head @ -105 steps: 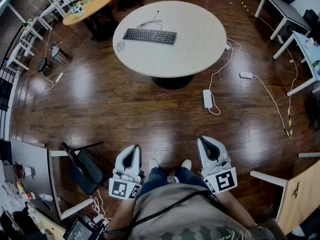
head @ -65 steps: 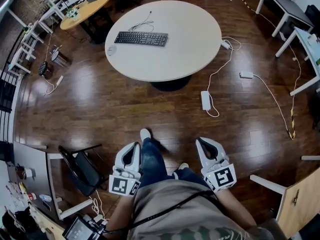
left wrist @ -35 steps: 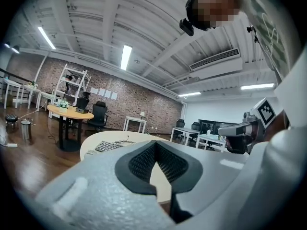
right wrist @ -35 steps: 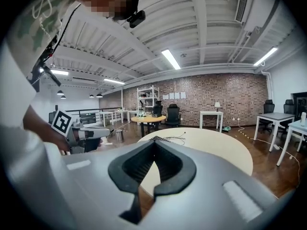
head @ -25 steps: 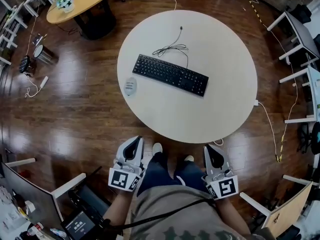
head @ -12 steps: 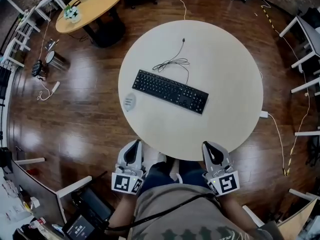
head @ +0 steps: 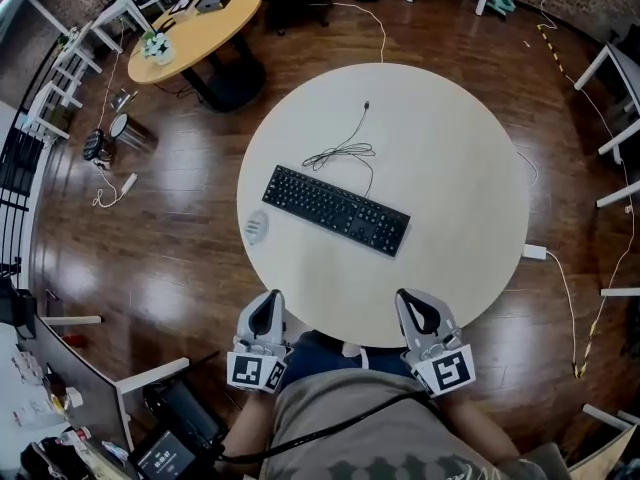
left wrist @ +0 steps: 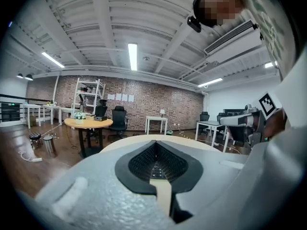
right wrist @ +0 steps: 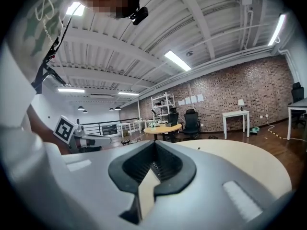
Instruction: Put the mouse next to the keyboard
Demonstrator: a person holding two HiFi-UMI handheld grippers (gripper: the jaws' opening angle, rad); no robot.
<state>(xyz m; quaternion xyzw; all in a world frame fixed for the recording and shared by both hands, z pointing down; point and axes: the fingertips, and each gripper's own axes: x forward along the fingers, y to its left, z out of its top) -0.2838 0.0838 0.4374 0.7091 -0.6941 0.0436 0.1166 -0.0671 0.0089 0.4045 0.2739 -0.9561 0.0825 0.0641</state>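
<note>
A round pale table (head: 450, 198) is seen from above, with a black keyboard (head: 335, 210) lying slantwise near its middle and its cable (head: 345, 153) looped behind it. The small grey mouse (head: 257, 226) rests on the tabletop beyond the keyboard's left end, close to the table's left rim and apart from the keyboard by a clear gap. The left gripper (head: 269, 301) and right gripper (head: 411, 303) are held at the near rim, well apart from the mouse. Both pairs of jaws are seen closed together with nothing between them. The task is judged not yet begun: the mouse is untouched and remains to be reached, gripped and set beside the keyboard. The mouse's place and its gap to the keyboard are shown only by the head view. The closed jaws are shown only by the gripper views, where the mouse cannot be made out.
</note>
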